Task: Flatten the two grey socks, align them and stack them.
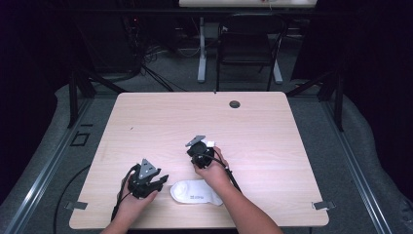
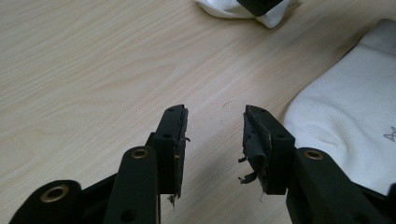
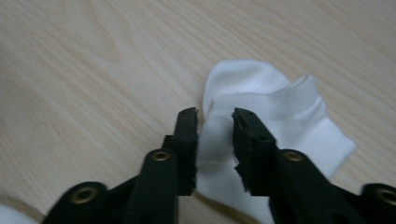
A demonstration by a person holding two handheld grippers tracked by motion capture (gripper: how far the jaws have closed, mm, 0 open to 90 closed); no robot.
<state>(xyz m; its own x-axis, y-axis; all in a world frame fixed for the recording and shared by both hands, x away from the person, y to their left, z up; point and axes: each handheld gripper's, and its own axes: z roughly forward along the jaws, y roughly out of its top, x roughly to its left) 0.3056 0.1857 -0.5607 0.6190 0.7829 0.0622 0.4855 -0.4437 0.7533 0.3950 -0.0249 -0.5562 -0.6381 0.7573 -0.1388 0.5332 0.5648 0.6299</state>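
I see a pale wooden table (image 1: 160,117) carrying two white socks: one sock (image 1: 195,191) lies flat near its front edge, the other sock (image 3: 275,116) sits crumpled nearer the middle

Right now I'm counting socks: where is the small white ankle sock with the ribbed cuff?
The small white ankle sock lies mid-table between the right gripper jaws, beyond the larger white sock lying near the table's front edge in the high view.

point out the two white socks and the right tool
folded sock (image 1: 195,192), high view, middle of its body
second sock (image 3: 280,112), right gripper view, ribbed cuff
right tool (image 3: 215,119), right gripper view, gap between its tips, closing on this sock
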